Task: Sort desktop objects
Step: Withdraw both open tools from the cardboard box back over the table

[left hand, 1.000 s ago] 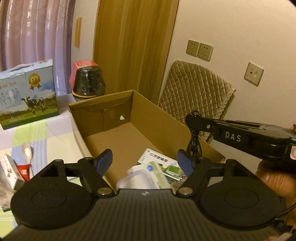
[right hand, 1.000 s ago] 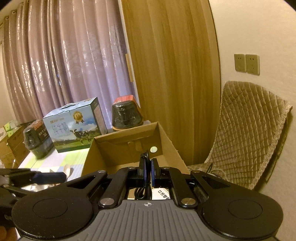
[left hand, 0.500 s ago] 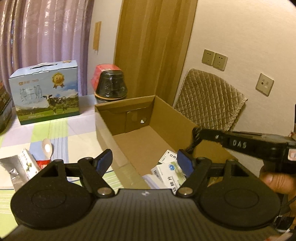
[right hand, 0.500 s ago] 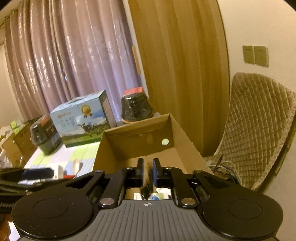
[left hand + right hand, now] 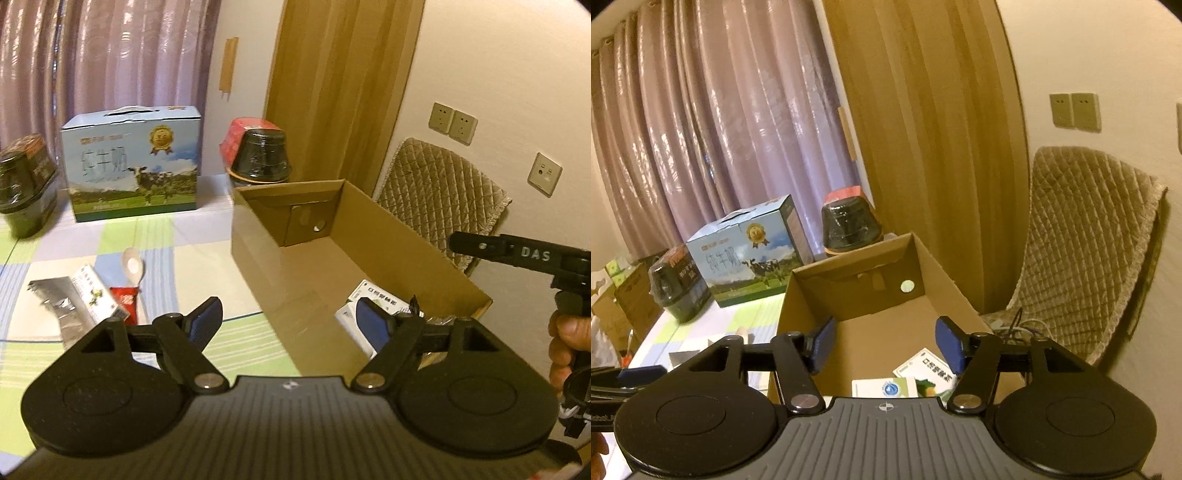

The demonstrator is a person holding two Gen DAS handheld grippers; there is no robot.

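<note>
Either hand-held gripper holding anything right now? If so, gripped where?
Nothing held. Left hand-held gripper is open and empty; right hand-held gripper has just been opening, empty, above the cardboard box.

Ahead of the right claw: matt corrugated cardboard box holding glossy printed paper cartons. Left of the left claw: crinkled silver foil packet, smooth plastic spoon, checked cloth on the tabletop. Claws: matt black plastic.
</note>
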